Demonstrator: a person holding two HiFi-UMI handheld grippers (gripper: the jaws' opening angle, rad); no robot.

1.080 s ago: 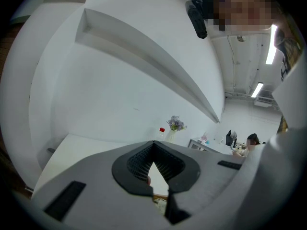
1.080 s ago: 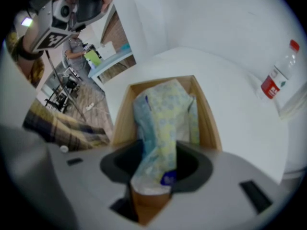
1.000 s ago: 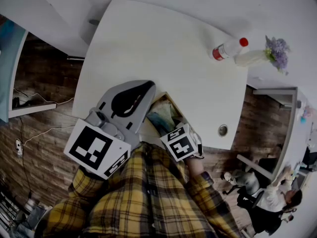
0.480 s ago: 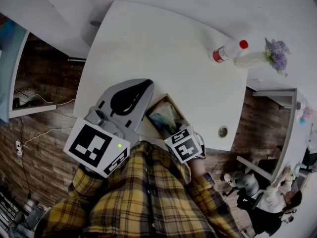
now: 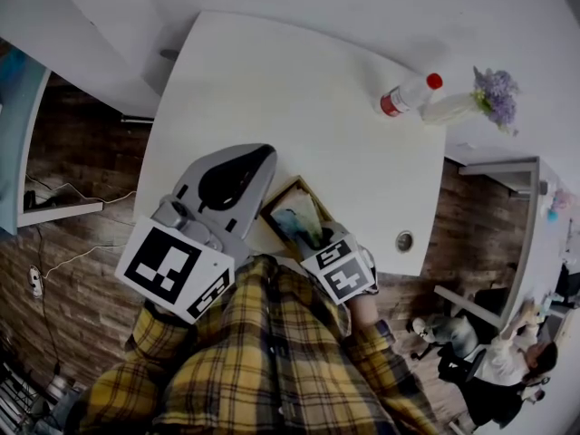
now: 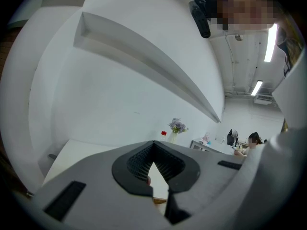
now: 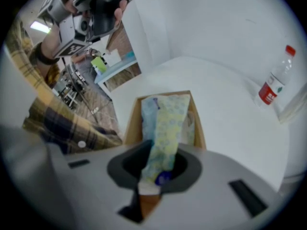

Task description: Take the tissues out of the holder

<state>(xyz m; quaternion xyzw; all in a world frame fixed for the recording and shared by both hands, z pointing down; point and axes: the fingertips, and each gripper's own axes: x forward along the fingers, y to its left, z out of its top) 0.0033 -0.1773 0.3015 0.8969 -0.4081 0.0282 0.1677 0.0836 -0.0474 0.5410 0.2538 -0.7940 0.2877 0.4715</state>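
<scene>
A shallow wooden holder [image 5: 276,208] sits near the table's front edge and holds tissue packs. A pale patterned tissue pack [image 7: 168,123] sticks up out of the holder [image 7: 130,123]. Its near end lies between the jaws of my right gripper [image 7: 156,171], which are closing and pinch it. In the head view the right gripper [image 5: 319,241] reaches in over the holder's near end. My left gripper [image 5: 258,157] hovers above the table left of the holder, jaws together with nothing in them. In its own view the left gripper [image 6: 153,145] points at the wall.
A clear bottle with a red cap [image 5: 408,93] and a vase of purple flowers [image 5: 485,98] stand at the white table's [image 5: 272,80] far right corner. A round grommet [image 5: 404,240] is by the right edge. People sit at desks beyond the table's right side.
The right gripper's marker cube has slid a little toward the table's near edge, so more of the holder and its tissues shows. The left gripper has hardly moved.
</scene>
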